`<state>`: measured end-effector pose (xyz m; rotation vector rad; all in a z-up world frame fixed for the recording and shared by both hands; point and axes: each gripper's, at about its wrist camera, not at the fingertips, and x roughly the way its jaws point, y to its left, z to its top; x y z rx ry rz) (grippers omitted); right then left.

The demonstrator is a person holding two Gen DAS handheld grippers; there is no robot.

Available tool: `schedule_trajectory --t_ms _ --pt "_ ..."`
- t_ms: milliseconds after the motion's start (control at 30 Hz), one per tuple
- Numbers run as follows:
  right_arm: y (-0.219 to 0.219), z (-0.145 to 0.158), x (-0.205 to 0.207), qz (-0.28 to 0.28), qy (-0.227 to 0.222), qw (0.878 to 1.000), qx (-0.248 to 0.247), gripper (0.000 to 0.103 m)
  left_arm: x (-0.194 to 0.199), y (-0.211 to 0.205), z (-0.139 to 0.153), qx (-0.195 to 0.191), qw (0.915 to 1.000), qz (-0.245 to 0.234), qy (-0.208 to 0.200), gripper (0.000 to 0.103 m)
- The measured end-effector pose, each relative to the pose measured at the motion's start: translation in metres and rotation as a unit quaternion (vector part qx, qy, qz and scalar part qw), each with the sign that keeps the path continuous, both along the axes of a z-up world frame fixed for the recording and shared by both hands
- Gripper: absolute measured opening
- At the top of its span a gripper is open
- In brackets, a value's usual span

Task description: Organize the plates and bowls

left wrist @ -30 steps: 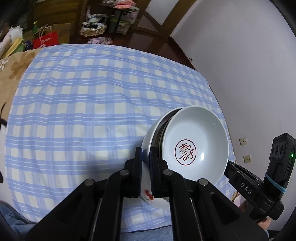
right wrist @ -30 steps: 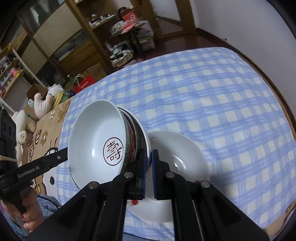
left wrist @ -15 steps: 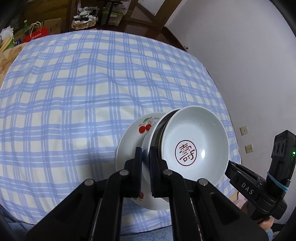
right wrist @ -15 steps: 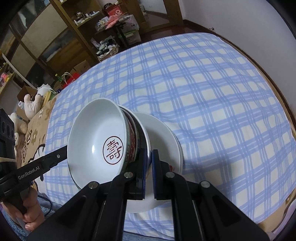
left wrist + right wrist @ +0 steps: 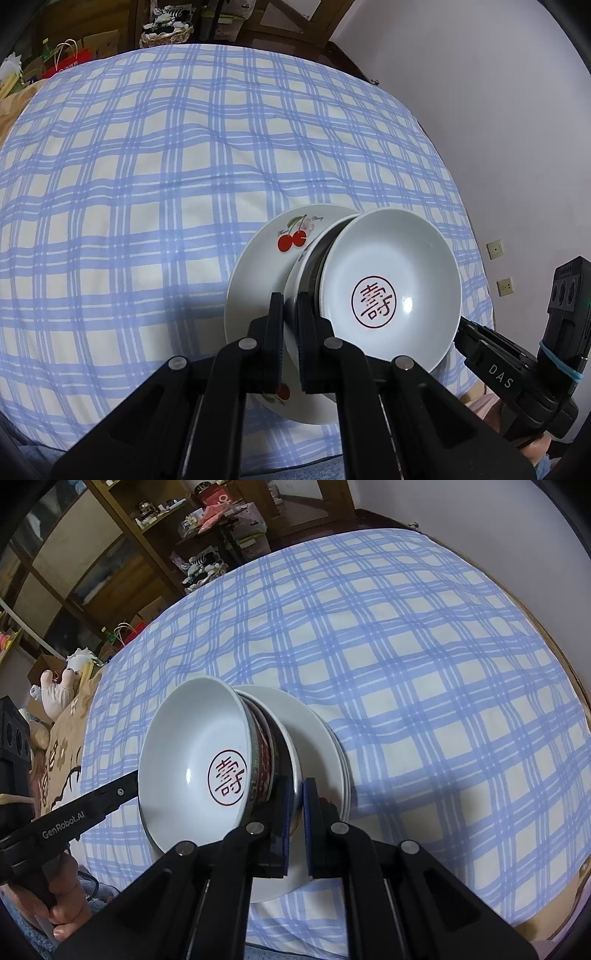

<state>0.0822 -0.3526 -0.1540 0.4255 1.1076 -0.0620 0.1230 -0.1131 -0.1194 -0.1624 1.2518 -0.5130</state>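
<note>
Bowls [image 5: 391,291] now lower, over cherry plate [image 5: 266,266]

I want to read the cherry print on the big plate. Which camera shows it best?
The left wrist view: the cherry plate faces the camera, red cherries and small lettering clear beyond the stacked bowls. The right wrist view shows only its plain white rim, the print hidden behind the bowls.
</note>
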Motion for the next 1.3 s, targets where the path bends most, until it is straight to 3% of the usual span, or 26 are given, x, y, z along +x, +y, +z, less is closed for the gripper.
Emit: schedule_trajectory --t_ms 167,300,433,567,700,767,833,967,1033,1100,1200,1300 --pt "-0.001 0.0 -0.002 0.005 -0.007 1.0 0.002 0.008 0.001 0.001 -0.001 -0.003 1.0 0.005 0.002 0.005" --pt "-0.006 0.002 -0.009 -0.008 -0.021 1.0 0.011 0.009 -0.001 -0.001 0.002 0.025 0.9995 -0.003 -0.016 0.02" --pt "-0.006 0.017 -0.018 -0.017 -0.043 0.999 -0.02 0.008 -0.004 0.006 0.011 0.025 0.9993 -0.007 -0.026 0.021" --pt "-0.014 0.038 -0.031 -0.022 -0.08 0.996 -0.021 0.009 -0.014 0.014 0.027 0.085 0.9935 0.003 -0.076 0.023" --pt "-0.014 0.062 -0.048 -0.018 -0.12 0.992 -0.035 0.009 -0.027 0.029 0.05 0.085 0.99 0.018 -0.111 0.026" --pt "-0.013 0.072 -0.056 -0.015 -0.134 0.99 -0.048 0.018 -0.038 0.036 0.065 0.094 0.9848 0.029 -0.143 0.03" --pt "-0.011 0.081 -0.065 -0.016 -0.151 0.987 -0.052 0.042 -0.048 0.042 0.079 0.098 0.9792 0.036 -0.174 0.036" --pt "-0.003 0.1 -0.084 -0.006 -0.188 0.979 -0.081 0.052 -0.07 0.053 0.106 0.101 0.9662 0.053 -0.231 0.058" --pt "0.001 0.11 -0.095 -0.007 -0.208 0.974 -0.093 0.069 -0.084 0.058 0.12 0.104 0.9584 0.057 -0.26 0.068" --pt "0.003 0.117 -0.104 -0.007 -0.225 0.97 -0.096 0.076 -0.1 0.063 0.131 0.106 0.9508 0.056 -0.286 0.081" --pt "0.011 0.127 -0.118 -0.005 -0.25 0.962 -0.107 0.092 -0.122 0.069 0.143 0.1 0.9391 0.065 -0.322 0.089" --pt "0.018 0.135 -0.135 -0.002 -0.275 0.953 -0.128 0.099 -0.14 0.077 0.151 0.087 0.929 0.078 -0.351 0.094"
